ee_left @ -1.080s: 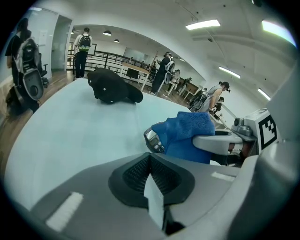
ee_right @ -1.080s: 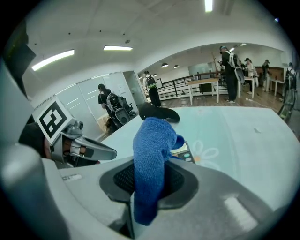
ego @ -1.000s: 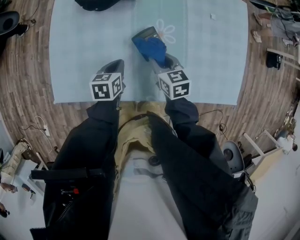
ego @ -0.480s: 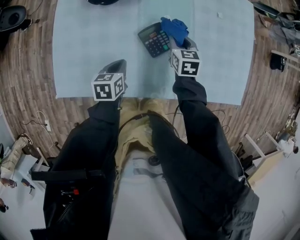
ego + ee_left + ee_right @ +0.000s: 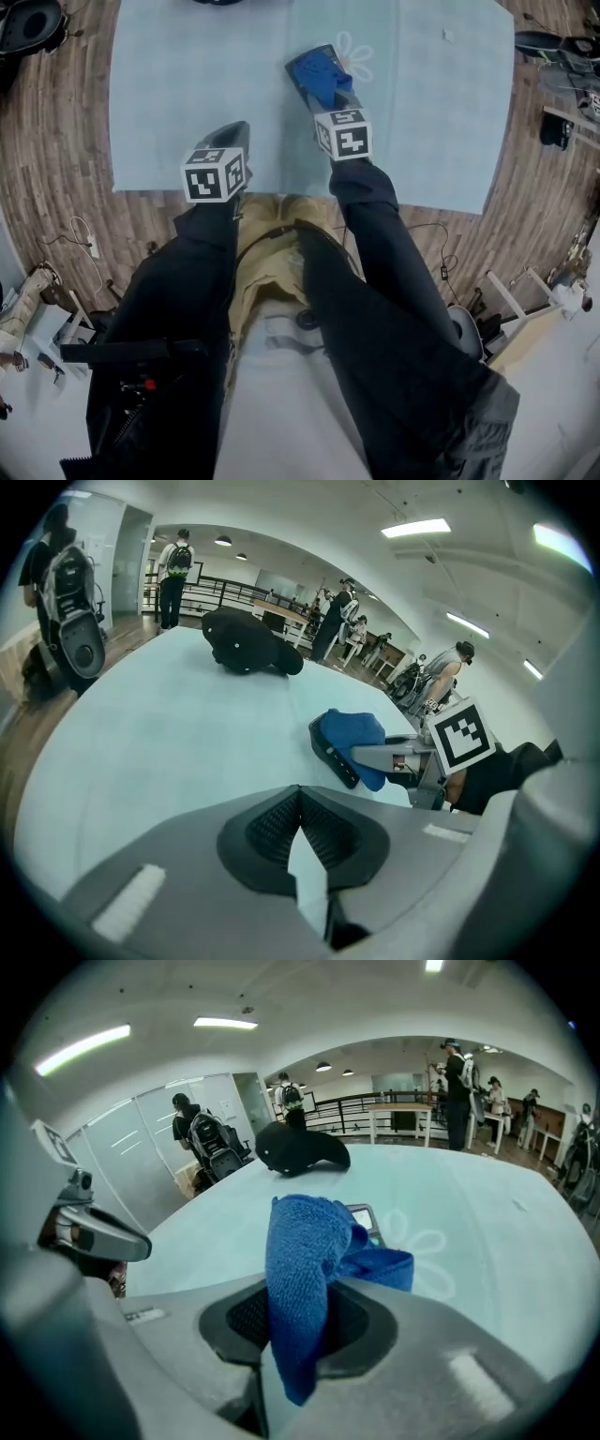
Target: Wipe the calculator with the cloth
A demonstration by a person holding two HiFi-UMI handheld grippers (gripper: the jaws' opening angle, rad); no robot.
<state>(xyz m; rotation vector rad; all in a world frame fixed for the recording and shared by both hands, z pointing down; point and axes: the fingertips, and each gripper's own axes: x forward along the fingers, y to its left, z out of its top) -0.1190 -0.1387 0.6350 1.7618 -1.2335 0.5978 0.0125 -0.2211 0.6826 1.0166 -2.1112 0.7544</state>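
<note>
Right gripper (image 5: 335,97) clamps blue cloth (image 5: 320,77), pressed on calculator (image 5: 298,71), mid-table (image 5: 169,94). Left gripper (image 5: 236,133) closed, empty, near table's near edge.

Black sleeves (image 5: 192,272), grey hand-held grippers (image 5: 236,131) (image 5: 337,99) (black-and-white marker cubes (image 5: 215,172))

No readable text, label or number shows anywhere.
</note>
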